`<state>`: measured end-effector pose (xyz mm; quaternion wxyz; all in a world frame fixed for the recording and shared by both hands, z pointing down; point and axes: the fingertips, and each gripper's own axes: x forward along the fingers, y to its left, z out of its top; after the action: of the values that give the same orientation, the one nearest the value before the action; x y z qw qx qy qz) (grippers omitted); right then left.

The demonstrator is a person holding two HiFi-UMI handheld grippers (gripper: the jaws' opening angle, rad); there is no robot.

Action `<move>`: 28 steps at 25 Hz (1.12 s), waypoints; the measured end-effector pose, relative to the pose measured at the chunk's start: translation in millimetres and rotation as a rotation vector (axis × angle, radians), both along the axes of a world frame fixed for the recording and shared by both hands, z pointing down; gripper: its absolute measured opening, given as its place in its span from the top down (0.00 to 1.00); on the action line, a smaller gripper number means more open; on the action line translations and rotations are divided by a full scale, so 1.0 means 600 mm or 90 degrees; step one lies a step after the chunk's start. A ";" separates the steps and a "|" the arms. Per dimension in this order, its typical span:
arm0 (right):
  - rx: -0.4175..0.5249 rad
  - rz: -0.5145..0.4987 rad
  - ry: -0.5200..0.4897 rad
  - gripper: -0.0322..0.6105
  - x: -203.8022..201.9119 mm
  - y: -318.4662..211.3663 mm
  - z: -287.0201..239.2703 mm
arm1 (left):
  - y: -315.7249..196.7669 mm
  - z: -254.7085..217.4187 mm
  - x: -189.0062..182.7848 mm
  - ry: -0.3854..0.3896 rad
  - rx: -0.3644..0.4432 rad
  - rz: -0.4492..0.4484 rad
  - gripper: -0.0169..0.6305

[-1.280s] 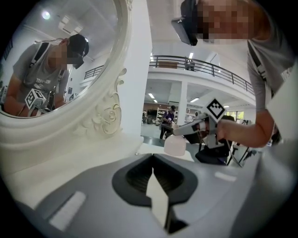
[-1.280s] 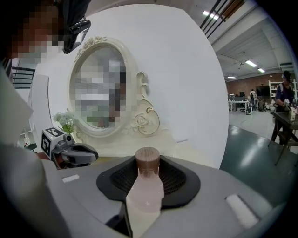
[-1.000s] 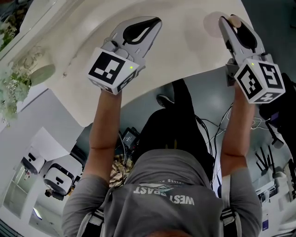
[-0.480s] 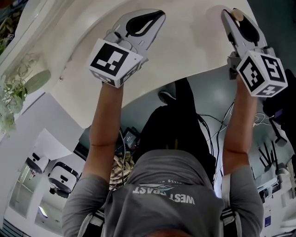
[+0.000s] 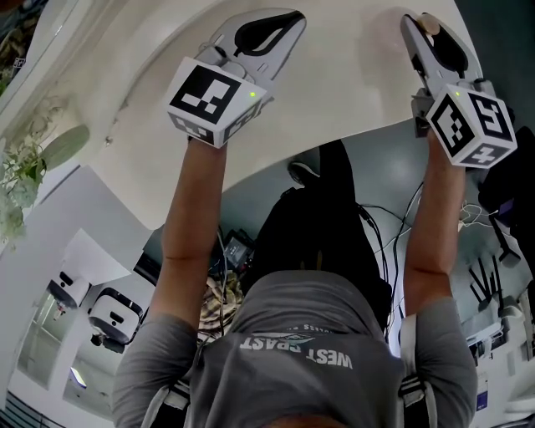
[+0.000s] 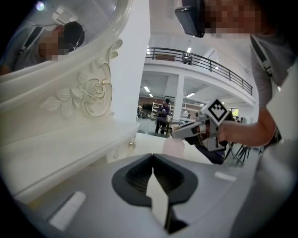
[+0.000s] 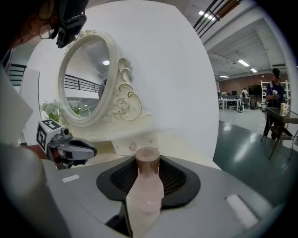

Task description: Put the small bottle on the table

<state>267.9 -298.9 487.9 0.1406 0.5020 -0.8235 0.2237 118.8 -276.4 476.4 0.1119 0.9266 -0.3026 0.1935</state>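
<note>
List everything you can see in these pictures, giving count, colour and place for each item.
table: one, cream, across the top of the head view
small bottle: one, pale pink with brown cap, clamped between jaws over the table's right end
mirror: one, oval, carved cream frame, at the table's back
flowers: one bunch, white and green, left of the mirror
cables: several, dark, on the floor
left gripper: one, grey, jaws together, empty
right gripper: one, grey, shut on the small bottle
forearms: two, bare, reaching forward
</note>
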 end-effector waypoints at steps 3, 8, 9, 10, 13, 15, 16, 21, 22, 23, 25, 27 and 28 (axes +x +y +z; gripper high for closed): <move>0.008 0.001 0.001 0.73 0.002 -0.003 0.000 | -0.002 0.007 0.002 -0.002 -0.003 -0.001 0.97; 0.030 0.001 0.021 0.73 0.003 -0.001 0.001 | -0.001 0.022 0.007 -0.002 -0.010 -0.001 0.97; 0.034 0.000 0.025 0.73 0.002 -0.001 0.001 | -0.001 0.024 0.007 -0.002 -0.011 -0.001 0.97; 0.038 -0.001 0.029 0.73 0.000 0.000 0.001 | -0.001 0.025 0.008 -0.001 -0.012 0.000 0.97; 0.047 -0.003 0.040 0.72 -0.004 0.003 0.002 | 0.000 0.028 0.009 0.000 -0.014 0.001 0.97; 0.051 -0.005 0.044 0.72 -0.006 0.004 0.002 | 0.000 0.029 0.008 0.000 -0.014 0.000 0.97; 0.052 -0.006 0.046 0.72 -0.007 0.004 0.002 | 0.000 0.028 0.007 0.000 -0.014 0.000 0.97; 0.058 -0.012 0.068 0.72 -0.012 0.002 0.002 | -0.003 0.024 0.003 0.001 -0.012 -0.005 0.97; 0.059 -0.012 0.072 0.72 -0.012 0.002 0.002 | -0.004 0.023 0.002 0.001 -0.011 -0.006 0.97; 0.060 -0.012 0.076 0.72 -0.013 0.003 0.003 | -0.004 0.023 0.001 0.001 -0.011 -0.007 0.97; 0.060 -0.011 0.081 0.72 -0.015 0.004 0.004 | -0.003 0.022 -0.001 0.002 -0.010 -0.008 0.97; 0.060 -0.010 0.083 0.72 -0.016 0.004 0.005 | -0.004 0.020 -0.003 0.003 -0.009 -0.009 0.97; 0.060 -0.009 0.084 0.72 -0.015 0.004 0.004 | -0.003 0.018 -0.003 0.003 -0.008 -0.009 0.97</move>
<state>258.8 -296.6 490.6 0.1723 0.5161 -0.8255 0.1499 116.9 -278.5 487.4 0.1200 0.9241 -0.3075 0.1923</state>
